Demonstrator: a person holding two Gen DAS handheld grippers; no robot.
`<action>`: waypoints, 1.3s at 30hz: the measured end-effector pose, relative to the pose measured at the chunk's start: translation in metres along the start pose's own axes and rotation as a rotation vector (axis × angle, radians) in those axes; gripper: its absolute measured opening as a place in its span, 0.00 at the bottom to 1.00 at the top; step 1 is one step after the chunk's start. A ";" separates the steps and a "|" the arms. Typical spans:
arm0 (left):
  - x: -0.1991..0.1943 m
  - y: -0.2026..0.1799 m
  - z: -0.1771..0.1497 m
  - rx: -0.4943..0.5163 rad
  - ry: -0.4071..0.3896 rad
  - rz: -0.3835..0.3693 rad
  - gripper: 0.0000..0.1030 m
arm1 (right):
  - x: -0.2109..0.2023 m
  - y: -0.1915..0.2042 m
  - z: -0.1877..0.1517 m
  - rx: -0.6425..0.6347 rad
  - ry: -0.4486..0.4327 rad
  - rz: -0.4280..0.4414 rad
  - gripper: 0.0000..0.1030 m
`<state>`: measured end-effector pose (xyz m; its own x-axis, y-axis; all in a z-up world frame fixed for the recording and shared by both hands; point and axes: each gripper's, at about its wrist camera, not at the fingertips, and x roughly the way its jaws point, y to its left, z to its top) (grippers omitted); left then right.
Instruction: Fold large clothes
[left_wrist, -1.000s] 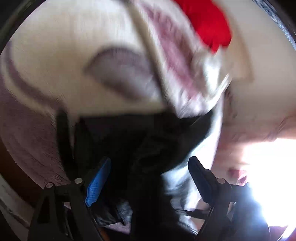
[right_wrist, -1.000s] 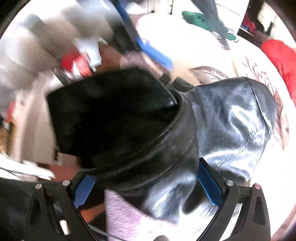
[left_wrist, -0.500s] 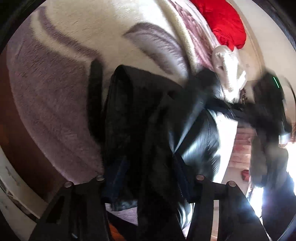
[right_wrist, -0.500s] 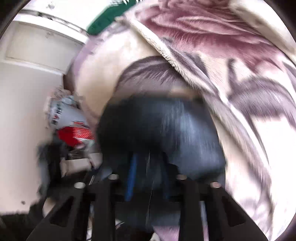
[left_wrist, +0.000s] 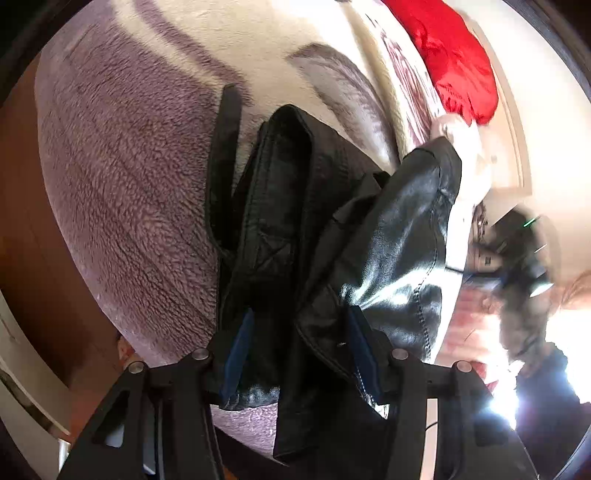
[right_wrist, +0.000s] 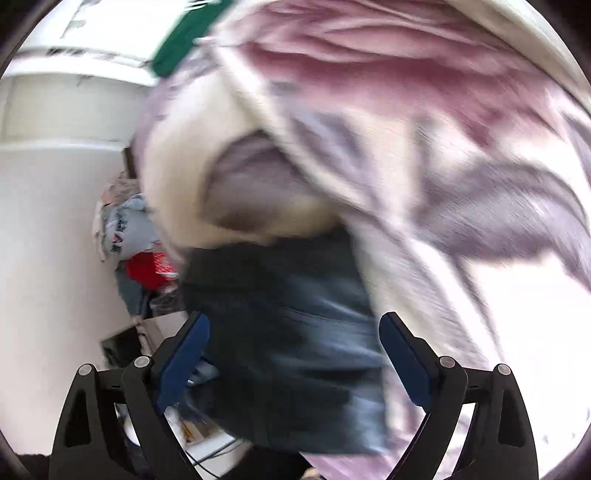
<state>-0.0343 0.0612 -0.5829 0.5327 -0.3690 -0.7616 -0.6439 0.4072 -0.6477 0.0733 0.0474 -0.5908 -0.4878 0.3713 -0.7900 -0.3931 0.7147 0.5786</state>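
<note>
- Fleecy bedding fills the left wrist view: a blanket (left_wrist: 122, 192) in mauve and cream with darker leaf shapes covers the bed, and brown floor shows past its left edge
- Black leather jacket (left_wrist: 295, 229) lies bunched on the blanket near that left edge, one glossy panel catching the light on its right side and a loose black strap (left_wrist: 225, 147) running up the blanket beside it
- Left gripper (left_wrist: 299, 354) is closed about halfway on a thick bundle of the jacket's leather; both blue pads (left_wrist: 236, 354) press into the folds, which spill over and below the fingers
- Red garment (left_wrist: 458, 62) sits far up the bed toward its top right corner; on the right of the view a blurred dark device (left_wrist: 521, 251) shows against bright window glare
- Blurred bedding again in the right wrist view, the same blanket (right_wrist: 424, 122) with pink and grey flower pattern, a white wall to the left and a heap of clothes (right_wrist: 136, 243) on the floor by the bed
- Right gripper (right_wrist: 295, 354) has its jaws opening wide; the jacket (right_wrist: 288, 332) lies smeared by motion between the blue pads (right_wrist: 184, 354), which stand clear of it on both sides
- Green cloth (right_wrist: 184, 33) shows at the far edge of the bed
</note>
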 end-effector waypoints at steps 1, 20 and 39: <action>-0.003 0.004 -0.003 -0.001 -0.005 -0.001 0.48 | 0.012 -0.021 -0.004 0.023 0.059 0.045 0.92; -0.086 -0.016 0.000 -0.053 -0.220 -0.031 0.52 | -0.013 -0.115 -0.114 0.343 -0.457 0.407 0.52; 0.015 -0.060 -0.087 -0.221 -0.085 -0.117 0.55 | -0.151 -0.176 -0.124 -0.076 -0.213 -0.176 0.82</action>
<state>-0.0354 -0.0418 -0.5536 0.6487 -0.3280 -0.6867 -0.6746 0.1698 -0.7184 0.1197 -0.2075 -0.5479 -0.2354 0.3673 -0.8999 -0.5182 0.7358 0.4359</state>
